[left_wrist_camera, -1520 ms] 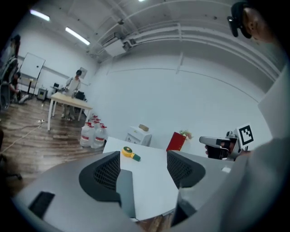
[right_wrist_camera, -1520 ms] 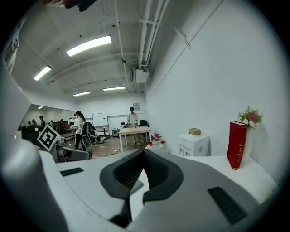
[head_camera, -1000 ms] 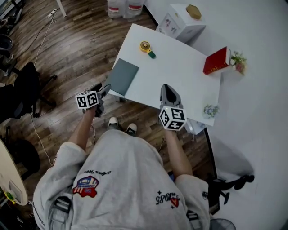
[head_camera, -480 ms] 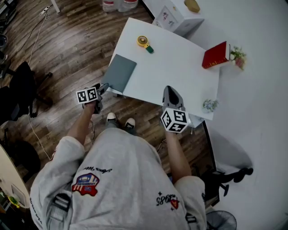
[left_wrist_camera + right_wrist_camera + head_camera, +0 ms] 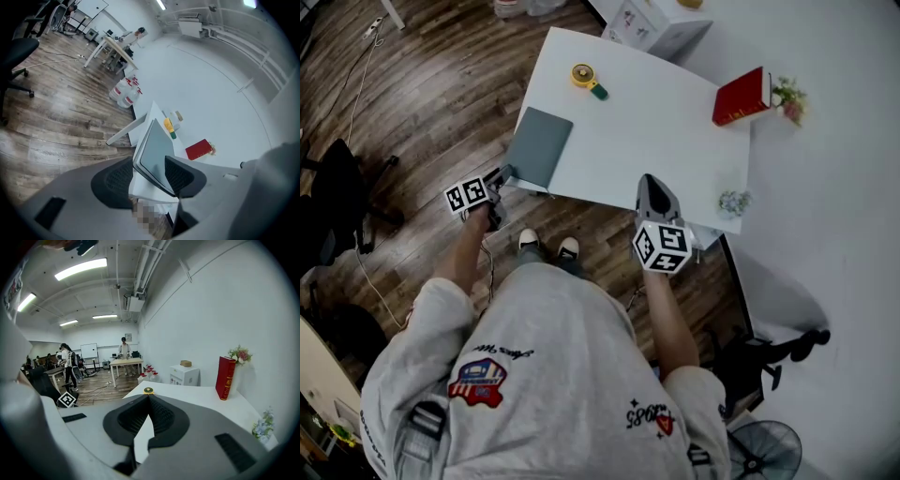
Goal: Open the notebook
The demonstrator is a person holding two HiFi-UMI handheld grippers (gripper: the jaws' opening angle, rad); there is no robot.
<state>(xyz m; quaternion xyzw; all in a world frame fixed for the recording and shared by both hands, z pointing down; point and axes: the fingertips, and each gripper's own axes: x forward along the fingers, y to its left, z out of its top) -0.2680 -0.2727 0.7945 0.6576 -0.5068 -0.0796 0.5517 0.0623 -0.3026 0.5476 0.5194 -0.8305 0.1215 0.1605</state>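
The grey-green notebook (image 5: 538,147) lies shut at the left edge of the white table (image 5: 656,131). My left gripper (image 5: 500,178) is at its near corner, low beside the table's edge. In the left gripper view the notebook's corner (image 5: 157,152) and the table edge under it stand between the two jaws of my left gripper (image 5: 147,165). The jaws are closing; one finger (image 5: 180,174) lies over the cover, and no squeeze shows. My right gripper (image 5: 650,186) hovers over the table's near edge, its tips (image 5: 148,398) together with nothing in them.
A red book (image 5: 741,97) stands at the far right by a small flower pot (image 5: 787,94). A yellow tape measure (image 5: 582,75) lies at the back, a small flower sprig (image 5: 732,202) at the right corner. A black chair (image 5: 337,197) stands left on the wooden floor.
My left gripper has sunk and rolled, coming in to the notebook's near corner, and its jaws have narrowed. The right gripper has hardly shifted.
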